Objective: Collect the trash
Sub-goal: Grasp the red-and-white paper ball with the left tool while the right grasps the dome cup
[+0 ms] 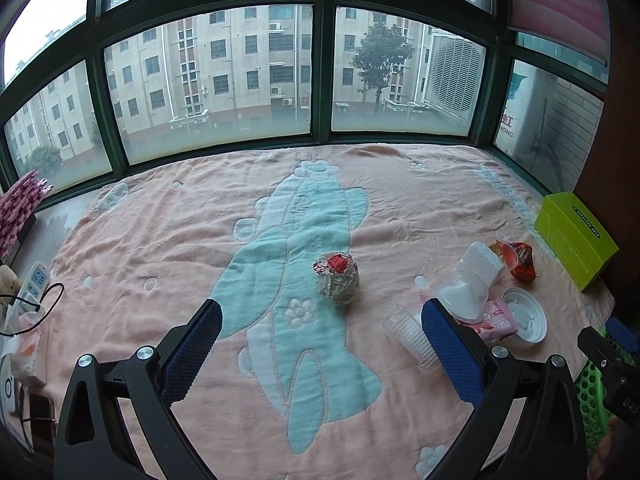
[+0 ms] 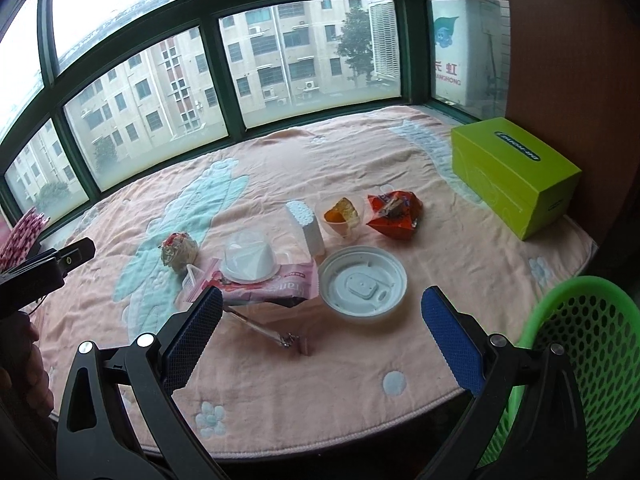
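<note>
Trash lies on a pink blanket point(image 1: 160, 240). A crumpled paper ball point(image 1: 337, 278) sits ahead of my open, empty left gripper point(image 1: 320, 344). To its right lie clear plastic cups point(image 1: 408, 336), a white lid point(image 1: 526, 314), a pink wrapper point(image 1: 498, 320), a white foam piece point(image 1: 478, 262) and an orange wrapper point(image 1: 520, 260). My right gripper point(image 2: 322, 332) is open and empty, just short of the white lid point(image 2: 362, 282). Beyond it are a pink wrapper point(image 2: 276, 282) under a clear tub point(image 2: 248, 258), the paper ball point(image 2: 179, 250), a foam piece point(image 2: 306, 224), a food cup point(image 2: 342, 216) and the orange wrapper point(image 2: 394, 210).
A green perforated basket point(image 2: 592, 360) stands off the blanket's right edge, also in the left wrist view point(image 1: 592, 408). A green tissue box point(image 2: 516, 176) sits at the back right. Windows close the far side. A power strip point(image 1: 38, 282) and cables lie at the left. A metal tool point(image 2: 276, 334) lies near the lid.
</note>
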Tool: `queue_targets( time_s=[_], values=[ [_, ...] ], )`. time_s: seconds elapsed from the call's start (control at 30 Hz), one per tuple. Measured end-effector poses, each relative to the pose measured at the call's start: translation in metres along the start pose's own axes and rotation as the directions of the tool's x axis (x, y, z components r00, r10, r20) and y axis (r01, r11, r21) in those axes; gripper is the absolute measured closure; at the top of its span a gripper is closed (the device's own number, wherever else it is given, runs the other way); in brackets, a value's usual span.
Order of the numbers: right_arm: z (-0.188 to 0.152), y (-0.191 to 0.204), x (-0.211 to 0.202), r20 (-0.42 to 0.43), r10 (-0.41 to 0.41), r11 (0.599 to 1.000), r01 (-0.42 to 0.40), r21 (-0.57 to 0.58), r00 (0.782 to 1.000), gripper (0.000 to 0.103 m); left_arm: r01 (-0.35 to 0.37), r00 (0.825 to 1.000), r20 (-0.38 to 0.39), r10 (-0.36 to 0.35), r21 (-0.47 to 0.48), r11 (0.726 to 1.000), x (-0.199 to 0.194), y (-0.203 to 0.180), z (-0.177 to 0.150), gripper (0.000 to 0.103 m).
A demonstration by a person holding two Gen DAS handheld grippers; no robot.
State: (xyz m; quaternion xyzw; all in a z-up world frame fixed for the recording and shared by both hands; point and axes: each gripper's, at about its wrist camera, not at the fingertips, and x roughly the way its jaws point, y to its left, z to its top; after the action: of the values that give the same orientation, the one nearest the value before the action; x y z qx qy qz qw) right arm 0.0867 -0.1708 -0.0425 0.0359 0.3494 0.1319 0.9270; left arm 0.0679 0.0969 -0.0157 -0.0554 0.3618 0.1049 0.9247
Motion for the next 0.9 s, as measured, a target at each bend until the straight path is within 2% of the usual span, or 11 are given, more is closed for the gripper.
queue_targets(
  time_s=[0.2, 0.43, 0.6, 0.9],
  values=[
    [0.013, 0.019, 0.040, -0.053, 0.092, 0.995, -0.093, -0.032, 0.994, 0.006, -0.018, 0.999, -0.029, 0.017, -0.024, 1.000, 0.016, 0.015, -0.001, 0.006],
    [0.024, 0.036, 0.082, -0.107, 0.132, 0.989, -0.138, -0.051, 0.985, 0.013, -0.024, 0.998, -0.066, 0.021, -0.044, 0.999, 0.037, 0.027, 0.000, 0.006],
    [0.030, 0.046, 0.109, -0.133, 0.129, 0.988, -0.139, -0.062, 0.983, 0.014, -0.030, 0.996, -0.087, 0.025, -0.054, 0.998, 0.052, 0.033, 0.004, 0.006],
    [0.026, 0.048, 0.151, -0.210, 0.118, 0.990, -0.132, -0.050, 0.971, 0.028, -0.015, 0.994, -0.111, 0.011, -0.039, 0.999, 0.077, 0.034, 0.010, 0.006]
  ],
)
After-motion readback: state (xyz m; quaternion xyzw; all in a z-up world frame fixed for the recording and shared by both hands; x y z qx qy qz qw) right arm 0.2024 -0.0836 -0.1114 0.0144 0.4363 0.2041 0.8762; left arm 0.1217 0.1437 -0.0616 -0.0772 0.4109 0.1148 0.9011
